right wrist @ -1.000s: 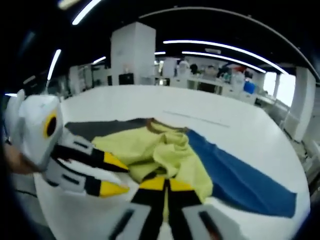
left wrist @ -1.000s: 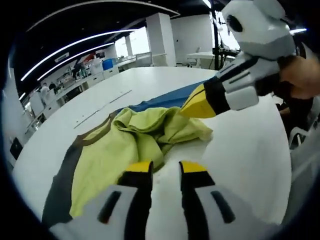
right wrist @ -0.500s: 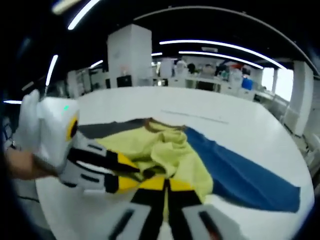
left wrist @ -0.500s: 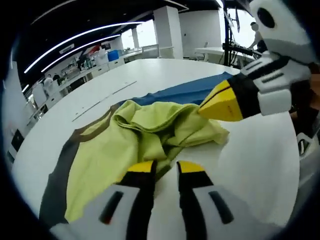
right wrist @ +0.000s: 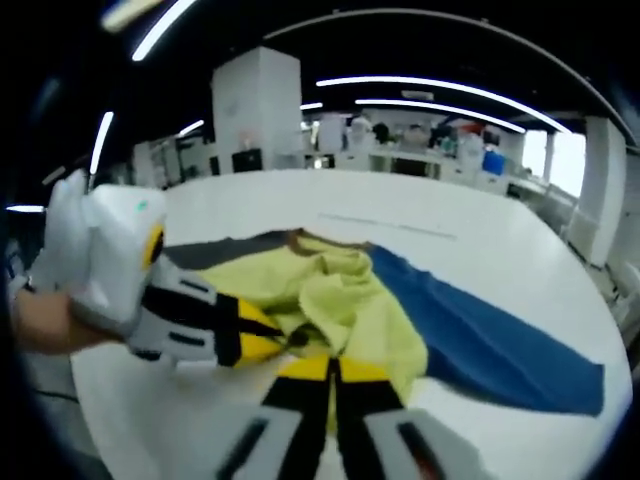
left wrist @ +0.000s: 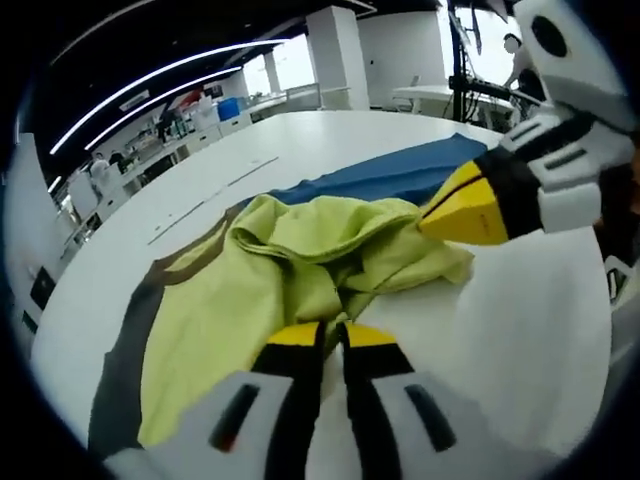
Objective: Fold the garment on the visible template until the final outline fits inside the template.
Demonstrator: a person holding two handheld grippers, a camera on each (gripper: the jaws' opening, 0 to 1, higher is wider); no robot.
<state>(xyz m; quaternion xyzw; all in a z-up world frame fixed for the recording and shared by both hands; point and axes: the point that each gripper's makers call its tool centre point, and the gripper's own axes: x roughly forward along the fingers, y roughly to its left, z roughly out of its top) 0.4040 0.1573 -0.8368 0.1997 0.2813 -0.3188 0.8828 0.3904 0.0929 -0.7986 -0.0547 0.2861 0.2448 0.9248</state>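
Holding a fold of the yellow-green garment [left wrist: 290, 270] in each gripper, I have it bunched up on the white tabletop [left wrist: 500, 330], lying over the grey and blue template [left wrist: 390, 178] that spreads out from under it on both sides. My left gripper [left wrist: 322, 335] has its jaws drawn nearly together at the garment's near edge, and I judge they pinch a bit of the hem, though the cloth between them is hard to make out. My right gripper [right wrist: 332, 368] is shut on the garment's near edge too, just beside the left gripper's yellow tips in the right gripper view.

This is thin, limp knit cloth: light, with no stiffness at all, so it sags and crumples wherever I am not supporting it. The heap at the middle of the template shows that plainly. It should not slip much on the template, so dragging would wrinkle it rather than slide it. I judge the best holds are at the hem and the corners, pinching a single layer, well apart from each other, so the cloth hangs taut between my two grippers and can be laid flat within the template's outline.
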